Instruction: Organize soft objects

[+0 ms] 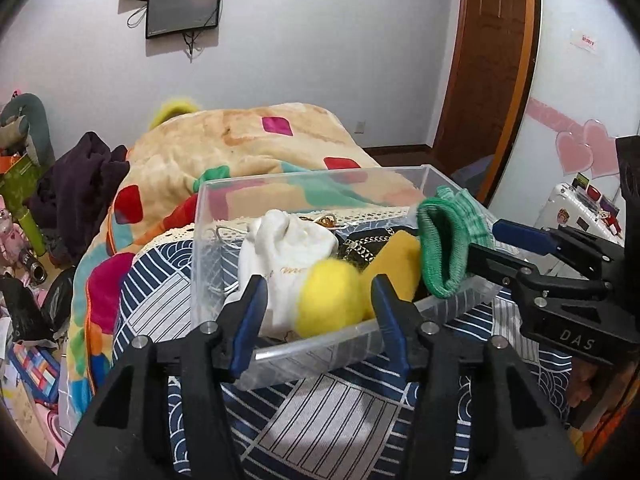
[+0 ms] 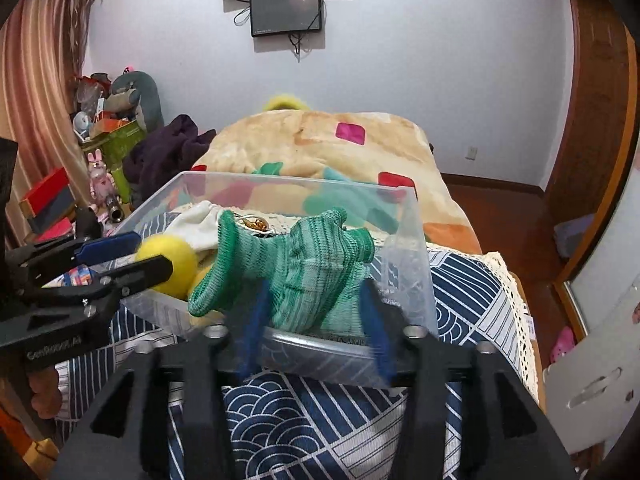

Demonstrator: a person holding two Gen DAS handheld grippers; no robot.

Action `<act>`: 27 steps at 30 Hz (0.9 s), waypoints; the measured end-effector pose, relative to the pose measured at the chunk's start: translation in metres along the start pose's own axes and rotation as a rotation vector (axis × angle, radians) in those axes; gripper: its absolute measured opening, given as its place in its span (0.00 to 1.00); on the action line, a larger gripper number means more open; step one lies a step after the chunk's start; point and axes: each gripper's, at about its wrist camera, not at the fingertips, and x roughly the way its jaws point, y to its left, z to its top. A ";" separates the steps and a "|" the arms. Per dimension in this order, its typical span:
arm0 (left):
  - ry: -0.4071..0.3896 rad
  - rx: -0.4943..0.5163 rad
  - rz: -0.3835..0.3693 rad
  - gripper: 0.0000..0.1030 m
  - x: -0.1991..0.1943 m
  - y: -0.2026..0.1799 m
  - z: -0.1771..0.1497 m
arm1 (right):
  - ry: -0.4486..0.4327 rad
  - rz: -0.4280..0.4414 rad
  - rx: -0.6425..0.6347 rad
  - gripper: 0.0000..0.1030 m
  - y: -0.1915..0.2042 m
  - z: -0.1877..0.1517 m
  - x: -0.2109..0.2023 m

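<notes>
Clear bin (image 1: 224, 216) is sitting on the blue patterned bedspread (image 1: 320, 412), already holding a white pouch (image 1: 288, 248). Right gripper (image 2: 316, 320), fingers spread wide, is letting the green glove (image 2: 304, 272) hang over the near rim. Left gripper (image 1: 320, 312), also wide, is framing the yellow ball (image 1: 332, 300) over the near wall. Advice: clear each rim fully before withdrawing.

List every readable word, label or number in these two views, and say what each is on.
"DAS": white letters on the right gripper's black body, left wrist view.
"GenRobot.AI": on the left gripper's body, right wrist view; blurred, so the reading is uncertain.
Gold script on the white cloth: too blurred to read.
Red print on the wall sticker: too small to read.
Embossed text on the bin's near wall: unreadable.
</notes>
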 end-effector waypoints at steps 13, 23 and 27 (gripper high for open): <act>-0.126 -0.047 -0.042 0.53 -0.059 0.005 0.011 | -0.081 0.021 -0.016 0.52 0.003 0.010 -0.031; -0.321 0.009 -0.027 0.71 -0.136 -0.015 0.022 | -0.276 0.026 -0.023 0.74 0.012 0.025 -0.093; -0.373 0.014 -0.026 0.91 -0.157 -0.021 0.021 | -0.358 0.018 -0.009 0.90 0.015 0.028 -0.117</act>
